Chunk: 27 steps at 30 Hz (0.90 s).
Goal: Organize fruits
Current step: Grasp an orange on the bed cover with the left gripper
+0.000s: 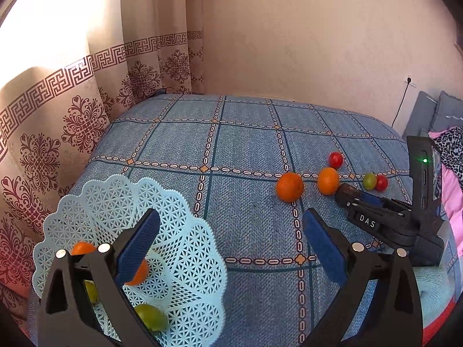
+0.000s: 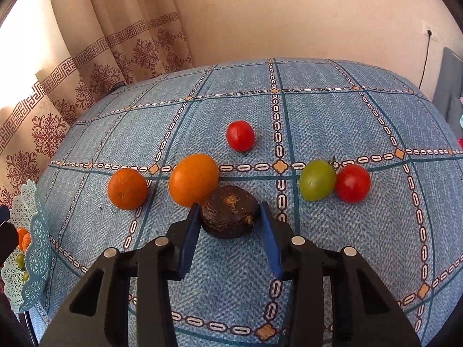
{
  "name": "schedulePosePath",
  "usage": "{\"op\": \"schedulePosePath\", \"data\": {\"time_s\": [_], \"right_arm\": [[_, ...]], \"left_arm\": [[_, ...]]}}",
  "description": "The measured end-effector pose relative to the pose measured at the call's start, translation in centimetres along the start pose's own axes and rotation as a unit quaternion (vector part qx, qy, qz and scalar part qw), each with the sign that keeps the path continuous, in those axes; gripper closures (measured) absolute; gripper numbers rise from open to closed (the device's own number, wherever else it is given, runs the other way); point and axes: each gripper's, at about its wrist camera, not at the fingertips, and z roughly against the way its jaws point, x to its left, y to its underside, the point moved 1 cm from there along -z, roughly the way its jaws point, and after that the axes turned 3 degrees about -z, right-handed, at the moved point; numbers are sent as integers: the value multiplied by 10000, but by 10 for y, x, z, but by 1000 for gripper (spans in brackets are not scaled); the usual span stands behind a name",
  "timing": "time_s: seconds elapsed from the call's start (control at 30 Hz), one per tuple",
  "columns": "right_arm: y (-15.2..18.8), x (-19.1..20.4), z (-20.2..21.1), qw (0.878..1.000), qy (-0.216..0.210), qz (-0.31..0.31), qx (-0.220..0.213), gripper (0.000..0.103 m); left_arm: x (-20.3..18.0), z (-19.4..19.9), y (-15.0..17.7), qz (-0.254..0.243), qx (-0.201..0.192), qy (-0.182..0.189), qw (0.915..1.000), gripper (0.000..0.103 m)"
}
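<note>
On the bed, two oranges sit left of the dark fruit, which touches the nearer one; three tomatoes lie behind and right. The basket stands far left.

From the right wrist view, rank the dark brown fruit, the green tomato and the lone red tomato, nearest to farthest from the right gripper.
1. Dark brown fruit, between the right gripper's open fingers.
2. Green tomato, ahead to the right.
3. Lone red tomato, farthest back, near centre.

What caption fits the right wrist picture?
Right hand-held gripper straddles a dark brown fruit beside an orange.
</note>
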Motion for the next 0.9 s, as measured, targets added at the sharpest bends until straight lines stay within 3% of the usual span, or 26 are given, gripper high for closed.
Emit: {"op": "schedulePosePath", "data": {"time_s": [0.33, 0.57, 0.9], "right_arm": [[19, -25, 38, 9998, 173, 105, -47, 62], [34, -42, 54, 9999, 60, -74, -126, 62], [44, -49, 51, 9997, -52, -183, -132, 62]], "left_arm": [[-42, -23, -12, -469, -27, 4, 9989, 3], [-70, -50, -16, -814, 89, -41, 9966, 4], [-76, -99, -27, -668, 515, 97, 9964, 30]]}}
